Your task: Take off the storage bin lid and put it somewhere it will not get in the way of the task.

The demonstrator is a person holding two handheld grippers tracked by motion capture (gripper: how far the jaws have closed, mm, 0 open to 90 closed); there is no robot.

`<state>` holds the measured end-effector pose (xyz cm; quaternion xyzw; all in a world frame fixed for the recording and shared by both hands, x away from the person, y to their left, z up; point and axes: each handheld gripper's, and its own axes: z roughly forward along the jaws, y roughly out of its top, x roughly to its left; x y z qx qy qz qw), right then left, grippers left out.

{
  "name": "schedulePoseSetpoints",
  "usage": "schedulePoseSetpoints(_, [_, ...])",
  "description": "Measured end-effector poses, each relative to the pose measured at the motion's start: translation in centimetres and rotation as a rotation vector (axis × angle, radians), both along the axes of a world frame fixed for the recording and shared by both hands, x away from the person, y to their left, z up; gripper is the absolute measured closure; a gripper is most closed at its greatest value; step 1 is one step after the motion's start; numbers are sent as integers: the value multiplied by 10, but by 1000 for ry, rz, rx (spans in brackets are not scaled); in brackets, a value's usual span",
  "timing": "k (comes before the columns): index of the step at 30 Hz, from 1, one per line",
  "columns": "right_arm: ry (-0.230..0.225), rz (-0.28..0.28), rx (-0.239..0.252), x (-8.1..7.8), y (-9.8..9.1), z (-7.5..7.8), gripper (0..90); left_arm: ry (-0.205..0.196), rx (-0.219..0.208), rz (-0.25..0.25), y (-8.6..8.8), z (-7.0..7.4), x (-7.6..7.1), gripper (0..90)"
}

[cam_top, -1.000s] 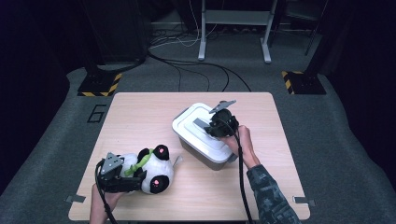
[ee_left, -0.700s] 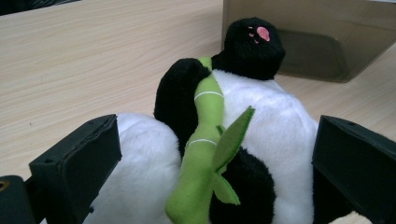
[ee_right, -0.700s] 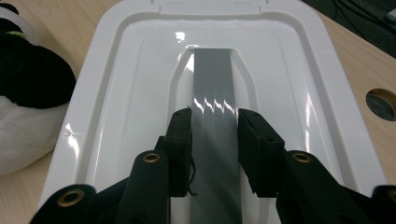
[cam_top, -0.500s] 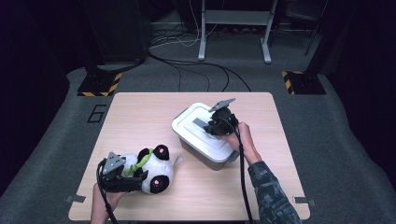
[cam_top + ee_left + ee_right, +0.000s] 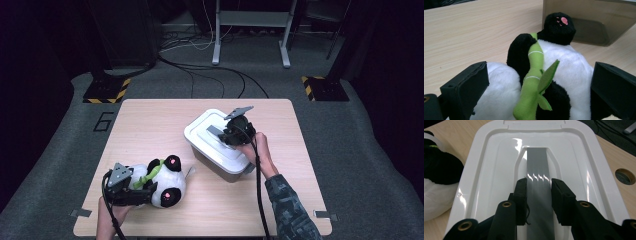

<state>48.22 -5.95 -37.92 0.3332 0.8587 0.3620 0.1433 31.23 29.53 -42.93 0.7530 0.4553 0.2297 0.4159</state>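
A black-and-white panda plush (image 5: 170, 186) with a green bamboo stalk (image 5: 534, 72) lies near the table's front left. My left gripper (image 5: 144, 189) is shut on it, one black jaw pressing into the plush (image 5: 571, 67) on each side. A grey storage box (image 5: 216, 161) with a white lid (image 5: 491, 172) stands mid-table, to the right of the panda. My right gripper (image 5: 228, 135) points down onto the lid, and its jaws (image 5: 539, 188) are shut on the lid's raised grey handle strip (image 5: 537, 162).
The wooden table (image 5: 145, 125) has free room at the back left and along the right edge. A round hole (image 5: 624, 176) is cut in the tabletop beside the box. Cables and a metal stand (image 5: 250, 30) sit on the floor beyond the table.
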Motion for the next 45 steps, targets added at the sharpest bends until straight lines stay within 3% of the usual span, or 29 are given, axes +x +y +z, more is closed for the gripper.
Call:
schedulePoseSetpoints(13, [-48,-43,28,-8,-5,22,664,-6,-14,-4,2,1,-1,0])
schedulePoseSetpoints(25, [-84,-103,40,-17,-25,39,664,-16,-11,-5,0,2,-1,0])
schedulePoseSetpoints(45, [-96,-233,54,-22,-73,44,663,-10,-5,-11,-3,2,1,0])
